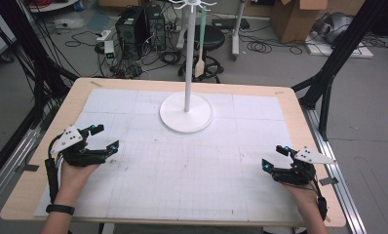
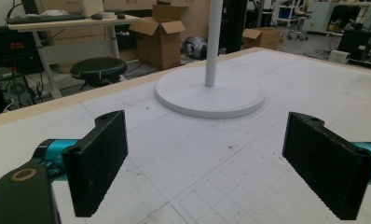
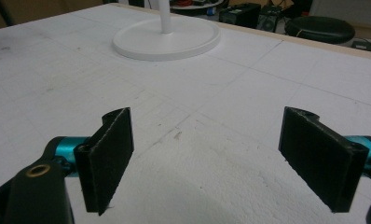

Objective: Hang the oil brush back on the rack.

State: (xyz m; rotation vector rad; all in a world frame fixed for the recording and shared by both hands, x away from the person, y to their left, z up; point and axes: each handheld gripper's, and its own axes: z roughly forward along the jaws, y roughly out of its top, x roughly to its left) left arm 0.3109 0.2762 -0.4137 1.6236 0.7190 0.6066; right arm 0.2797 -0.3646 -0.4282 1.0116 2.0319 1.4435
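Observation:
A white stand (image 1: 186, 114) with a round base and a thin upright pole rises at the back middle of the table; a pale spatula (image 1: 200, 61) hangs from a hook at its top. My left gripper (image 1: 103, 137) rests low at the table's left, open and holding nothing. At the right side my right gripper (image 1: 274, 157) is also open and empty. The stand's base (image 2: 210, 95) lies ahead of the left gripper's wide-apart jaws. The same base (image 3: 166, 39) sits far ahead of the right gripper's jaws.
A white gridded mat (image 1: 182, 161) covers the wooden table (image 1: 75, 97). Beyond the far edge are a black stool (image 1: 209, 36), computer towers (image 1: 133, 24), cables and cardboard boxes (image 1: 294, 14). Black frame legs (image 1: 338, 53) stand at both sides.

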